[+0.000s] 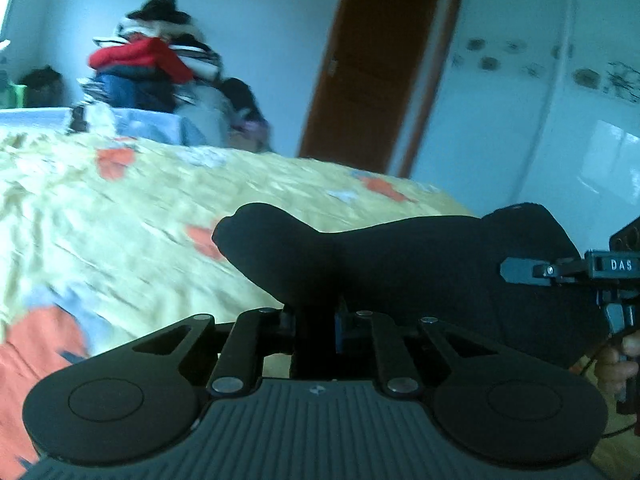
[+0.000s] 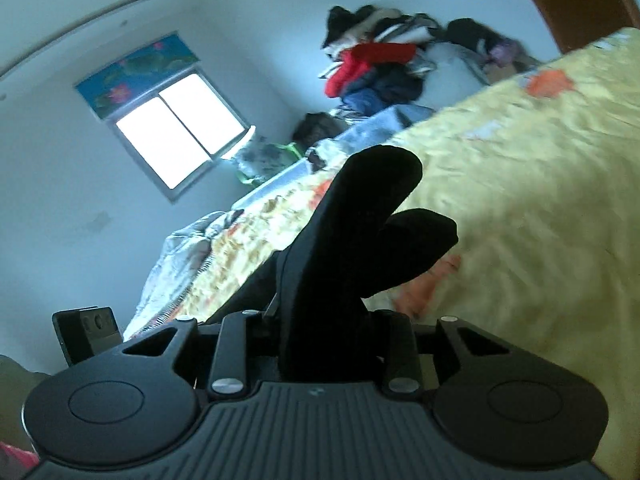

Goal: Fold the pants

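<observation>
The black pants (image 1: 400, 264) hang bunched between both grippers, lifted above the yellow bed cover (image 1: 132, 208). My left gripper (image 1: 314, 320) is shut on a fold of the pants, its fingertips buried in the cloth. My right gripper shows at the right edge of the left wrist view (image 1: 520, 270), gripping the other end. In the right wrist view my right gripper (image 2: 328, 332) is shut on the pants (image 2: 360, 232), which stick up in two dark lobes over the bed (image 2: 520, 184).
A heap of clothes (image 1: 156, 72) is piled at the far end of the bed. A brown door (image 1: 372, 64) and a white wardrobe (image 1: 540, 100) stand to the right. A window (image 2: 180, 132) is in the far wall.
</observation>
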